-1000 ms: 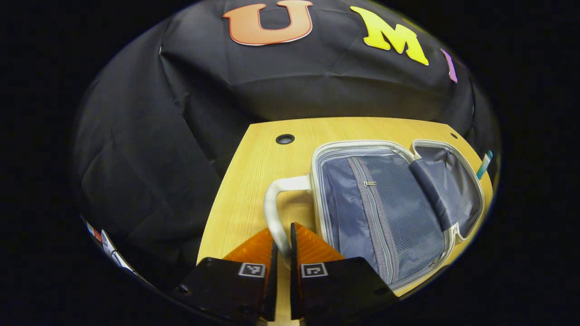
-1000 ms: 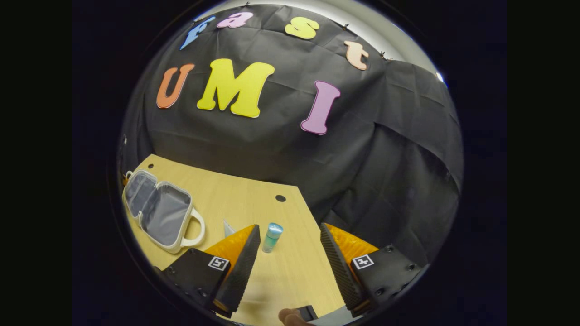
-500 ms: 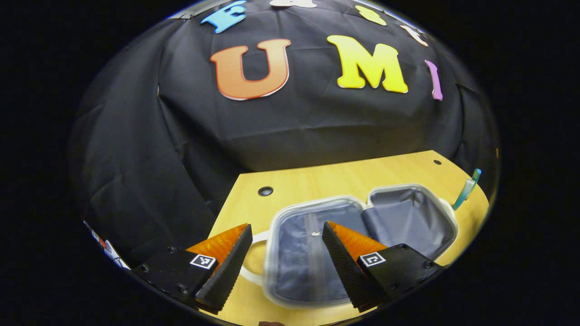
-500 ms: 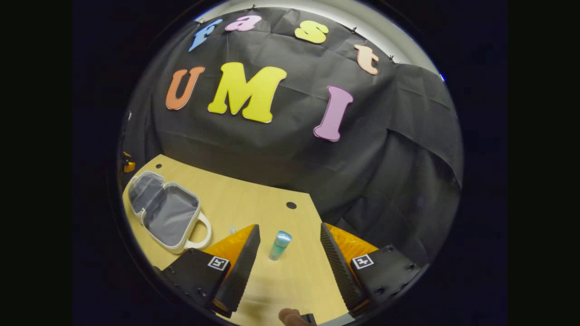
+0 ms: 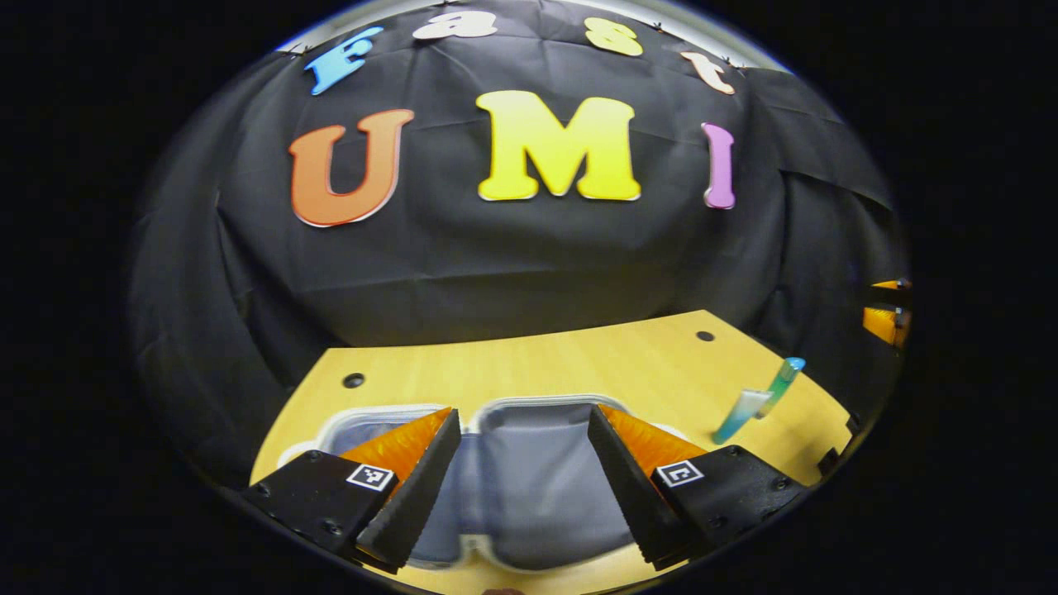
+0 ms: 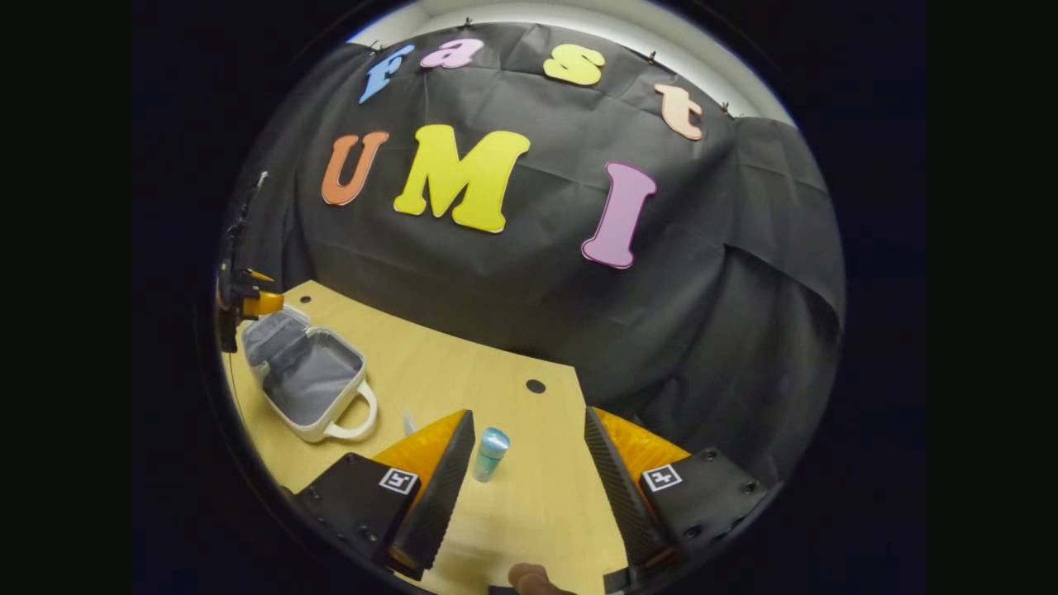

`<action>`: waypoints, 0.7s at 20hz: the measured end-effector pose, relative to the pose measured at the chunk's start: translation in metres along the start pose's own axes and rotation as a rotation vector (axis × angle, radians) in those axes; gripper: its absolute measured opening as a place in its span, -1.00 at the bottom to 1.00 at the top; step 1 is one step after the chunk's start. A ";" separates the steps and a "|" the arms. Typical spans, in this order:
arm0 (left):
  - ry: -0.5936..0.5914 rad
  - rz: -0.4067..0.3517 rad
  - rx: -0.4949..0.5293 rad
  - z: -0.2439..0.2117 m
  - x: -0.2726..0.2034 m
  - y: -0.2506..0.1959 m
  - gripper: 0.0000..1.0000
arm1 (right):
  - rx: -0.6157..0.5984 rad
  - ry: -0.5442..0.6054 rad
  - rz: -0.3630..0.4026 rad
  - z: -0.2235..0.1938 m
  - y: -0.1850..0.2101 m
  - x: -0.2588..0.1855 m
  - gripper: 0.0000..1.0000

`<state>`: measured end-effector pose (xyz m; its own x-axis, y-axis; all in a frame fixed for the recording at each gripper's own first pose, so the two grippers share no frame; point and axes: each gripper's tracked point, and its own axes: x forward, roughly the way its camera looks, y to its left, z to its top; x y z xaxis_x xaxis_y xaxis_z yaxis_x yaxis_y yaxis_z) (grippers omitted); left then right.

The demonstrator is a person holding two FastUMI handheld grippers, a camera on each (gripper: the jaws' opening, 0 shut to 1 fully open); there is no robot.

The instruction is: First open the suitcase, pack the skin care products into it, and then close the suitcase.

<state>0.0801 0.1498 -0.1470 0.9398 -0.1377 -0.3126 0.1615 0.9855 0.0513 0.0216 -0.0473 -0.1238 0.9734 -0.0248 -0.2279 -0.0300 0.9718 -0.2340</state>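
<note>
The suitcase [image 5: 529,483] lies open on the wooden table [image 5: 579,364], its grey lining facing up inside a white rim. My left gripper [image 5: 522,411] hangs open above it with nothing between its fingers. Off to the right lie a white-and-teal tube [image 5: 738,411] and a teal bottle [image 5: 782,382]. In the right gripper view the suitcase [image 6: 304,378] sits at the far left with its white handle [image 6: 354,421] toward me. My right gripper [image 6: 527,413] is open, and the teal bottle [image 6: 489,453] stands just beyond its left finger. The white tube's tip [image 6: 407,422] pokes out behind that finger.
The table has round cable holes [image 6: 536,386] near its far edge, with the black cloth wall right behind. The other gripper's orange finger [image 6: 263,302] shows over the suitcase at the far left. A fingertip [image 6: 529,578] shows at the bottom edge.
My left gripper let go of the suitcase handle, opened, rose and swung right over the open case. The right gripper stayed open and shifted only a little near the bottle.
</note>
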 end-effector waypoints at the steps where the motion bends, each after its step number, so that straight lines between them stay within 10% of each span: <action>1: 0.010 -0.047 -0.006 -0.002 0.005 -0.031 0.98 | -0.003 0.002 0.010 -0.004 -0.007 0.002 0.59; 14: 0.167 -0.280 0.040 -0.074 0.060 -0.247 0.98 | -0.032 0.097 0.040 -0.061 -0.080 0.031 0.59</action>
<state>0.0738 -0.0946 -0.2489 0.7954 -0.3818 -0.4707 0.4219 0.9064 -0.0223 0.0398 -0.1400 -0.1700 0.9447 -0.0105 -0.3278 -0.0769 0.9645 -0.2525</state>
